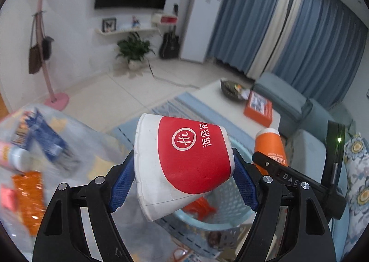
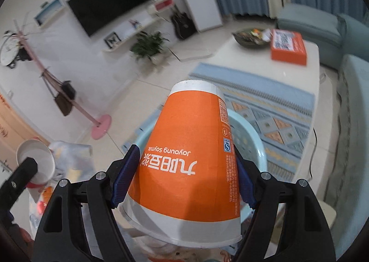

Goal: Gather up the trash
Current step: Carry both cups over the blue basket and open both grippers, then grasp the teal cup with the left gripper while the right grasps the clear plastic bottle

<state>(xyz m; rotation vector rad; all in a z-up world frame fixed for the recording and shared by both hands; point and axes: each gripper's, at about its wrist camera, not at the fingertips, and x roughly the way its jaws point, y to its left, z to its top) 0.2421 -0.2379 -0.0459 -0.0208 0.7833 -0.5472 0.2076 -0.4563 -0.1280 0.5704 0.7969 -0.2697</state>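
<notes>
My left gripper (image 1: 182,155) is shut on a red and white paper cup (image 1: 189,160), its blue pads pressing both sides; the cup lies tilted, mouth down-left. My right gripper (image 2: 185,151) is shut on an upside-down orange paper cup (image 2: 186,160). That orange cup (image 1: 269,144) also shows at the right of the left wrist view, and the red and white cup (image 2: 35,162) at the left of the right wrist view. Both cups hang above a light blue plastic basket (image 1: 193,220) (image 2: 253,132). A clear plastic bag (image 1: 76,146) of packaging sits to the left.
A white coffee table (image 2: 235,58) carries an orange box (image 2: 288,47) and a dark bowl (image 2: 249,38). A patterned blue rug (image 2: 276,109) lies beside it. A teal sofa (image 2: 355,100) runs along the right. A pink coat stand (image 2: 100,127) stands at the left.
</notes>
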